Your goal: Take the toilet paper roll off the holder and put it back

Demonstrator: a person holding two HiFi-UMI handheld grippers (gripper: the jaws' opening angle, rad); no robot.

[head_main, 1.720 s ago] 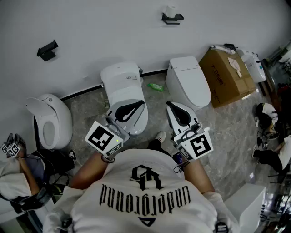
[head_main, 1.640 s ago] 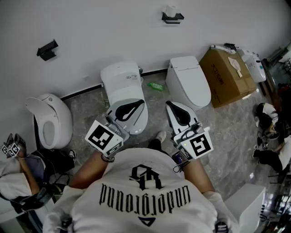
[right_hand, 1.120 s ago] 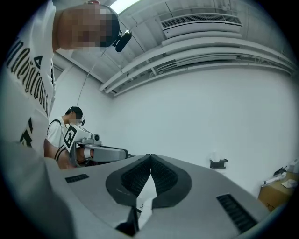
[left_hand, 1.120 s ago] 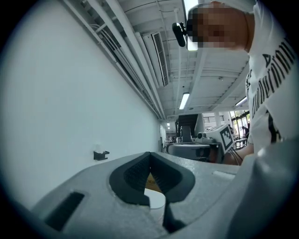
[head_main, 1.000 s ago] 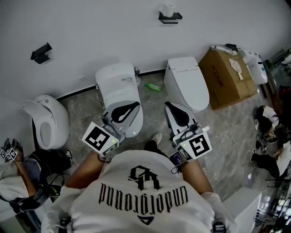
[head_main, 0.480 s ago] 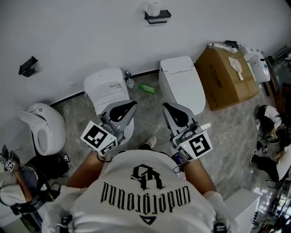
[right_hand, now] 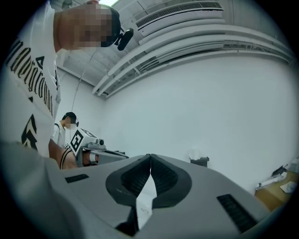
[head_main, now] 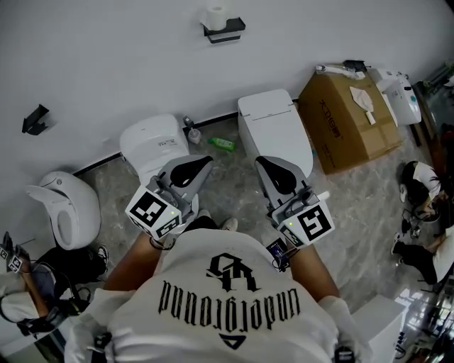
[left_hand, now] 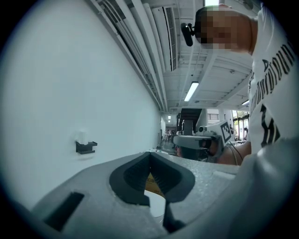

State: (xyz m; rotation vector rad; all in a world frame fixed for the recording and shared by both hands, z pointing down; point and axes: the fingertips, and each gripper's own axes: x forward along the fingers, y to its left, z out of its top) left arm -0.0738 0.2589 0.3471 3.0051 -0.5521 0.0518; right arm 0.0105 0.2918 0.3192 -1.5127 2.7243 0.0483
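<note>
Claw notes second, shift first. Over the last second or two, turned and stepped toward the wall. Toilet paper roll (head_main: 215, 15) and holder (head_main: 225, 30): slid from 1 o'clock of the head view to dead 12 o'clock, now roughly in line above the gap between the two tools. Toilets (head_main: 273, 131) below: drifted left likewise. Reads as squaring up for the reach, nothing more. For the roll: seated upright on the holder, high on the wall, well apart from both tools. Removal not yet begun.

Left claw (head_main: 202, 163): pressed together at the tips, pinching nothing, touching nothing. Right claw (head_main: 264, 163): likewise fully closed, empty. From the left gripper view, roll small and far at 9 o'clock; from the right gripper view, at about 4 o'clock. Will likely need spreading before any grasp.
</note>
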